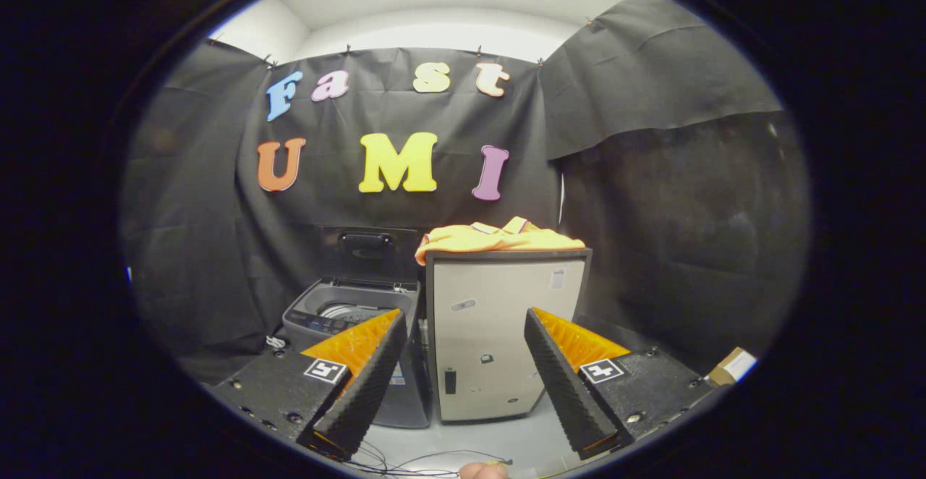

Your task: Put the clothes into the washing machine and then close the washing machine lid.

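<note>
Booth: walls of matte black cloth (651,175), pinned along the top edge and hanging in soft folds; pale ceiling above; light, smooth floor (506,439) below.

Cabinet (499,334): upright, box-shaped, with a flat, pale grey front panel in a dark frame, standing on the floor beyond the fingers and centred in the gap between them. Several small stickers and marks on the front; their writing is too small to read.

Clothes (495,239): orange-yellow fabric, soft and crumpled, with a paler trim at a fold, lying on the cabinet's top and drooping slightly over its left front corner.

Washing machine (347,312): top-loading, grey plastic body with rounded rim, just left of the cabinet and touching or nearly touching it. Lid (369,251) dark, raised upright against the cloth wall, moulded handle near its top. Pale metal drum partly visible inside, behind the left finger.

Gripper (463,363): two wedge-shaped fingers with ribbed, sawtooth inner faces, spread wide, holding nothing. Square coded markers on each finger base.

Cardboard box (732,365): small, brown, on the floor at the far right.

Cables (405,461): thin, dark, looping on the floor beneath the fingers.
</note>
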`<state>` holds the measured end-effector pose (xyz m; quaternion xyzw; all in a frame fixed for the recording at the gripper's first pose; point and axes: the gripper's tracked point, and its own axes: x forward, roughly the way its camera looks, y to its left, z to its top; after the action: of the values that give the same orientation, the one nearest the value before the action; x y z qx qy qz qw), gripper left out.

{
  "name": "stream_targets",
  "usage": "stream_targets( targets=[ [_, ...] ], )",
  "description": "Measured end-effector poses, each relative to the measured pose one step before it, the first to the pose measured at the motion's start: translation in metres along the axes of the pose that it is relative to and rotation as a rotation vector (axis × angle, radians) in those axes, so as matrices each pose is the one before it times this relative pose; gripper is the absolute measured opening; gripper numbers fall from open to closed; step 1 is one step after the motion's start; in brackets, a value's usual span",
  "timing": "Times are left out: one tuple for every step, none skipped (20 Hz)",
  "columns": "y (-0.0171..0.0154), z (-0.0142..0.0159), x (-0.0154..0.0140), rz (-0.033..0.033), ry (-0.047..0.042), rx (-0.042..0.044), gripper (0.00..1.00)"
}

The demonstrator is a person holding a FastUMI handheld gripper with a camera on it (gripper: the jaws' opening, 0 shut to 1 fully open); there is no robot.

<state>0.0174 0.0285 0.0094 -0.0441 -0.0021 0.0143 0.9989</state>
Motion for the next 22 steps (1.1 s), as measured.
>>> stream_targets(
  targets=[
    [0.00068,0.00168,0.0016,-0.00063,0.0003,0.00198,1.0],
    [0.00083,0.00193,0.00192,0.00009,-0.00111,0.00151,1.0],
    [0.00153,0.00331,0.00171,0.00277,-0.00174,-0.00049,1.0],
    [0.00071,0.00314,0.00176,-0.00172,-0.0031,-0.00255,1.0],
    [0.00052,0.00321,0.00167,-0.00149,0.00029,0.00098,1.0],
    [0.00089,0.0007,0.00131,-0.00143,0.00665,0.00395,1.0],
    [-0.00033,0.00147,0.00209,-0.0026,0.00735,0.00413,1.0],
    [-0.00012,0.0029,0.00142,-0.00212,0.00078,0.00507,1.0],
    [-0.00159,0.00494,0.00126,-0.00617,-0.00723,0.00199,1.0],
    [-0.00281,0.00599,0.0042,-0.00992,-0.00667,-0.0038,1.0],
    [-0.004,0.00496,0.0052,-0.01166,-0.00212,-0.00615,1.0],
    [-0.00293,0.00497,0.00463,-0.00685,-0.00153,-0.00378,1.0],
    [-0.00282,0.00703,0.00623,-0.00633,-0.00375,0.00113,1.0],
    [-0.00297,0.00768,0.00789,-0.00527,0.00044,0.00208,1.0],
    [-0.00298,0.00652,0.0076,-0.00379,0.00376,0.00175,1.0],
    [-0.00334,0.00439,0.00814,-0.00398,0.00435,0.00265,1.0],
    [-0.00395,0.00692,0.00842,-0.00596,0.00298,0.00444,1.0],
    [-0.00331,0.00856,0.00926,-0.00209,-0.00327,0.00667,1.0],
    [-0.00295,0.01008,0.00994,-0.00139,-0.00402,0.0025,1.0],
    [-0.00382,0.00852,0.01212,-0.00166,-0.00583,-0.00073,1.0],
    [-0.00308,0.00803,0.01056,-0.00073,-0.00126,-0.00401,1.0],
    [-0.0027,0.00615,0.0113,-0.00071,-0.00065,-0.00351,1.0]
  ],
)
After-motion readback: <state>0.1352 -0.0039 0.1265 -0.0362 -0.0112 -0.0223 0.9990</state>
